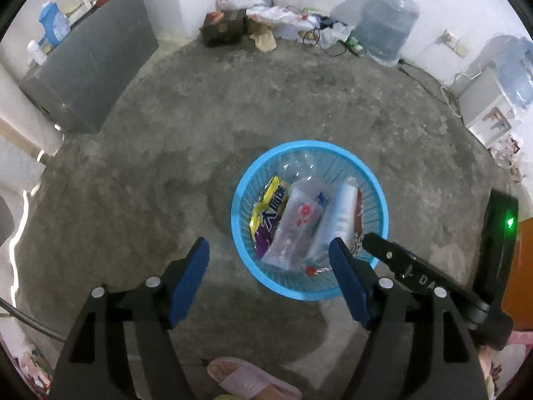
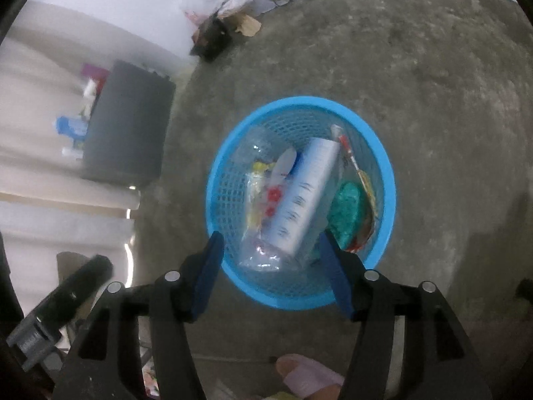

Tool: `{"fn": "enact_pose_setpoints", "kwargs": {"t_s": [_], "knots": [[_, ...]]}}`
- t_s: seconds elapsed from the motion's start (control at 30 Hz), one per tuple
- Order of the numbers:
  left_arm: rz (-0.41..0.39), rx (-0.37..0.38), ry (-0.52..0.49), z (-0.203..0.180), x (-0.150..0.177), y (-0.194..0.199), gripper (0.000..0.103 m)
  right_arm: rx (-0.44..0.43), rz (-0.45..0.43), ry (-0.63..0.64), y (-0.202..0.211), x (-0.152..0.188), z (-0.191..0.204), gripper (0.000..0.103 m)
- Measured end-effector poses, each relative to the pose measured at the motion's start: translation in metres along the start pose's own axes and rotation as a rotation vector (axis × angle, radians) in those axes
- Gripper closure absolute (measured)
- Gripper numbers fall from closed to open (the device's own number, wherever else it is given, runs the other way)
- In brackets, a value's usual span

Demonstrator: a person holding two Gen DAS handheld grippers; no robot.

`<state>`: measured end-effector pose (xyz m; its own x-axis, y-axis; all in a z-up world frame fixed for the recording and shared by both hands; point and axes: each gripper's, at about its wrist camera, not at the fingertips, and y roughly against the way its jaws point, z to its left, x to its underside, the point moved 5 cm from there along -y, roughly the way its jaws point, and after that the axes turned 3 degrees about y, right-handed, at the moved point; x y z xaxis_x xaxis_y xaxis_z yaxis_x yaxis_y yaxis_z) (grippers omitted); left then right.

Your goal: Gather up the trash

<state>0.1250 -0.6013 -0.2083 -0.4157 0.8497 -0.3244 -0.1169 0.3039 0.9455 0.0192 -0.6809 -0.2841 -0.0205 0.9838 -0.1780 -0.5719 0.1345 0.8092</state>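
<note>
A blue mesh basket point(image 1: 378, 200) stands on the concrete floor and holds trash: a yellow and purple wrapper point(image 1: 269, 210), a clear plastic bag point(image 1: 293, 230) and a white tube point(image 1: 339, 213). My left gripper point(image 1: 269, 256) is open and empty, above the basket's near left rim. In the right wrist view the basket point(image 2: 388, 180) shows the white tube point(image 2: 306, 193), a green wrapper point(image 2: 346, 210) and a clear bag point(image 2: 260, 253). My right gripper point(image 2: 269, 246) is open and empty, right above the basket. The right gripper's body point(image 1: 416, 273) shows in the left wrist view.
A dark grey cabinet point(image 1: 90, 63) stands at the left. A heap of bags and rubbish point(image 1: 266, 23) lies by the far wall with a large water jug point(image 1: 386, 23). A white appliance point(image 1: 486, 110) is at the right. A slippered foot point(image 1: 250, 380) is below the grippers.
</note>
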Motion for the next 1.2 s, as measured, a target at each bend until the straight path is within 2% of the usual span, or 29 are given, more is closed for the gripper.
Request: {"fn": "enact_pose_setpoints", "kwargs": {"t_s": [0.1,0.27,0.37,0.43,0.47,0.53,0.57,0.6,0.67,0.73,0.87,0.93,1.03,1.13,1.2], "knots": [[-0.046,-0.007,-0.012,0.001,0.0,0.023,0.028,0.004,-0.023,0.048,0.018,0.007,0.0,0.045],[-0.144,0.052,0.003,0.006,0.007,0.093,0.028,-0.004,-0.092,0.165,0.066,0.017,0.016,0.044],[-0.24,0.08,0.015,0.018,0.026,0.155,0.023,-0.012,-0.16,0.295,0.107,0.032,0.045,0.037],[-0.323,0.074,0.03,0.032,0.049,0.205,0.018,-0.022,-0.208,0.399,0.134,0.047,0.069,0.026],[-0.357,0.067,0.041,0.037,0.058,0.222,0.015,-0.031,-0.237,0.469,0.149,0.058,0.085,0.024],[-0.43,0.047,0.072,0.048,0.086,0.262,0.007,-0.053,-0.285,0.59,0.173,0.079,0.112,0.013],[-0.464,0.032,0.098,0.056,0.105,0.282,0.005,-0.061,-0.317,0.667,0.186,0.093,0.127,0.012],[-0.494,0.003,0.135,0.065,0.125,0.301,0.005,-0.07,-0.344,0.725,0.198,0.106,0.14,0.008],[-0.543,-0.071,0.206,0.08,0.16,0.328,0.005,-0.087,-0.382,0.818,0.214,0.128,0.159,0.008],[-0.568,-0.147,0.325,0.097,0.201,0.35,0.005,-0.135,-0.394,0.88,0.227,0.151,0.175,0.008],[-0.551,-0.251,0.567,0.126,0.274,0.37,0.005,-0.209,-0.331,0.966,0.239,0.202,0.2,0.008],[-0.541,-0.353,0.666,0.139,0.313,0.375,0.005,-0.213,-0.306,1.013,0.24,0.228,0.209,0.008],[-0.513,-0.503,0.751,0.148,0.357,0.379,0.005,-0.205,-0.318,1.072,0.242,0.255,0.219,0.008],[-0.527,-0.563,0.804,0.152,0.389,0.381,0.005,-0.186,-0.384,1.129,0.246,0.279,0.225,0.008],[-0.521,-0.607,0.864,0.152,0.409,0.379,0.005,-0.131,-0.383,1.164,0.244,0.288,0.231,0.008]]}}
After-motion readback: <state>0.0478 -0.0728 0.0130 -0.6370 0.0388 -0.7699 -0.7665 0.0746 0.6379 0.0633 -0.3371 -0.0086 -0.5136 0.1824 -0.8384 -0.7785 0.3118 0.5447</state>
